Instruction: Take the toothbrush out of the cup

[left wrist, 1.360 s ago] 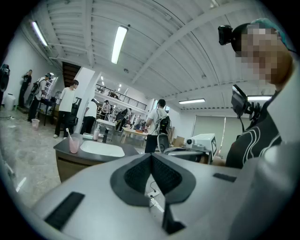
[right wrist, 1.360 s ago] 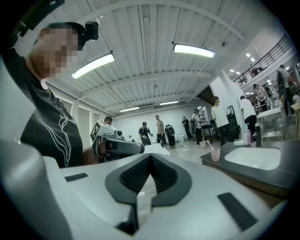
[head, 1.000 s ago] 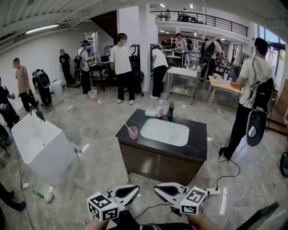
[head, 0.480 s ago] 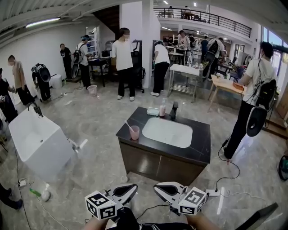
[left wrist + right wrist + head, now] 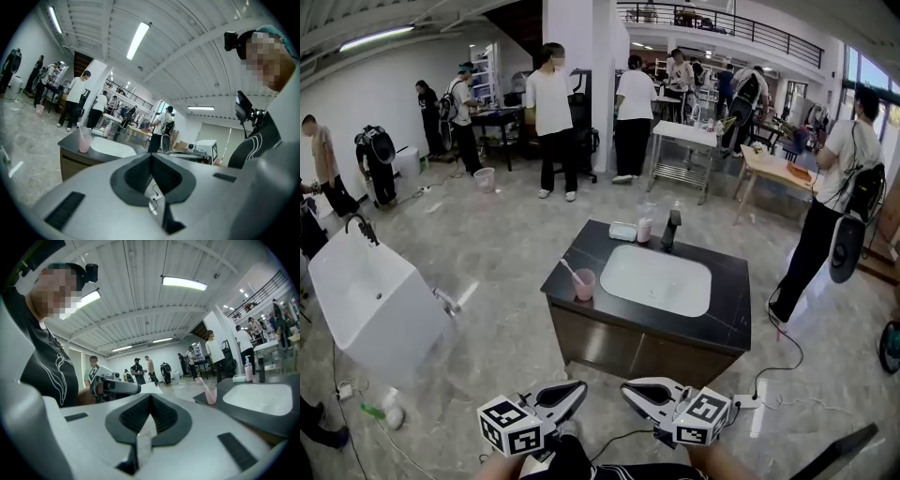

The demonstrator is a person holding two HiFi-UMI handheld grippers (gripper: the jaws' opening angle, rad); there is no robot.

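Toothbrush [image 5: 200, 382], apparently leaning in cup [image 5: 211, 395], plainer in right gripper view.

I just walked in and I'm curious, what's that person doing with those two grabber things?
A person holds a left gripper and a right gripper, both with jaws shut and empty. Ahead stands a dark counter with a white sink. A pink cup holding a toothbrush sits at its left edge, not yet reached.
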